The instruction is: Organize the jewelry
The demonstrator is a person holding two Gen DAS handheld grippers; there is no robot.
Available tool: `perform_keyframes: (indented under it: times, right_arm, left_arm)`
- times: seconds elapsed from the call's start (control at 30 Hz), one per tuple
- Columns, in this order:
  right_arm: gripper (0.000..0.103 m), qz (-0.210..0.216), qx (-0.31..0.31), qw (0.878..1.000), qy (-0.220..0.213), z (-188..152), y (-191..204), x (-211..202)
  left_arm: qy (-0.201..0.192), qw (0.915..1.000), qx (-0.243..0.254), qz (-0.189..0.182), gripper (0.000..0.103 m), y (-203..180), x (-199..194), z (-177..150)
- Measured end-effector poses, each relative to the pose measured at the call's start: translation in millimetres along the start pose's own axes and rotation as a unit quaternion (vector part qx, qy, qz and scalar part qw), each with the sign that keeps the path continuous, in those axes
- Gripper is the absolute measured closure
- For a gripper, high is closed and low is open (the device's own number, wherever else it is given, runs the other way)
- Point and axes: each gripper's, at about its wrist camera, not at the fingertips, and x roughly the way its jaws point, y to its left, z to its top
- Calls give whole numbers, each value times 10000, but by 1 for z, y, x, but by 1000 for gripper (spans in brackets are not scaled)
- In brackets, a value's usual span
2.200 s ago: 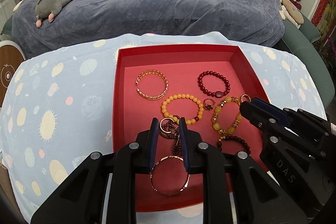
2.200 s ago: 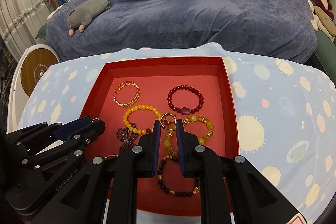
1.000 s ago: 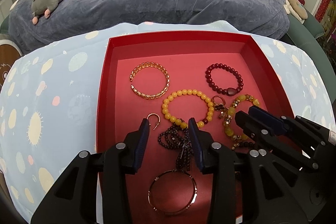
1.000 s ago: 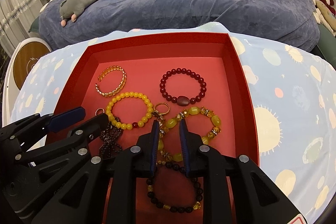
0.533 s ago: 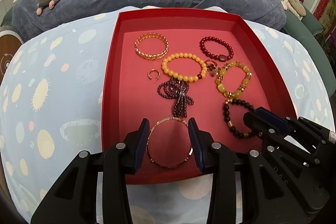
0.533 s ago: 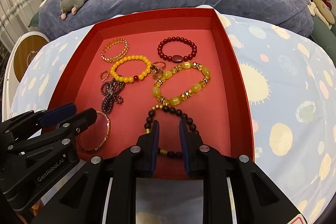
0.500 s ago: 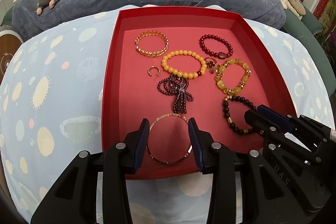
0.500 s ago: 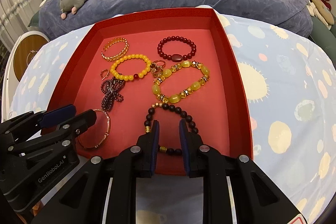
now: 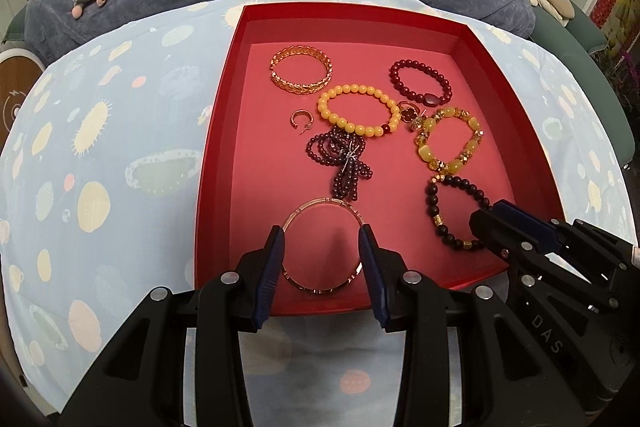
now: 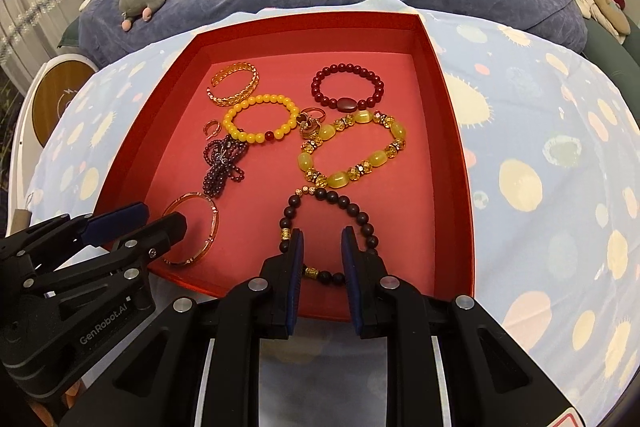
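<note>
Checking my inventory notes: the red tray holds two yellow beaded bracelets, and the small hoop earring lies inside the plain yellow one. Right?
Not quite. In the left wrist view the small hoop earring lies outside the plain yellow bracelet, left of it on the red tray floor. The two-yellow-bracelets count is right.

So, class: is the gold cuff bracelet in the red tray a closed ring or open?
Open: the cuff bracelet shows a gap.
</note>
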Motion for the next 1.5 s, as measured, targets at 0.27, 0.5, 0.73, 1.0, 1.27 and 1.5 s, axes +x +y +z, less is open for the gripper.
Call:
perform_keyframes:
  times: [0.27, 0.5, 0.73, 1.0, 1.27, 1.5]
  right_arm:
    - [83, -68, 90, 9999, -2, -14, 1, -17]
    - [83, -133, 180, 9996, -153, -12, -1, -39]
    - [69, -252, 266, 9989, -303, -16, -2, -62]
    - [60, -367, 224, 9981, -431, -25, 2, -77]
    - [52, -478, 226, 9973, -508, -31, 1, -85]
    - [41, -514, 320, 9967, -536, -38, -3, -90]
  left_arm:
    - [28, 10000, -21, -18, 67, -5, -15, -18]
    - [-188, 9998, -6, 33, 66, -12, -38, -13]
    - [-373, 9993, -15, 70, 53, -18, -57, -14]
    - [-448, 9988, -21, 192, 45, -21, -66, -21]
    - [-542, 9978, -109, 355, 31, -14, -73, -29]
    - [-591, 9970, -148, 484, 20, -10, -78, -35]
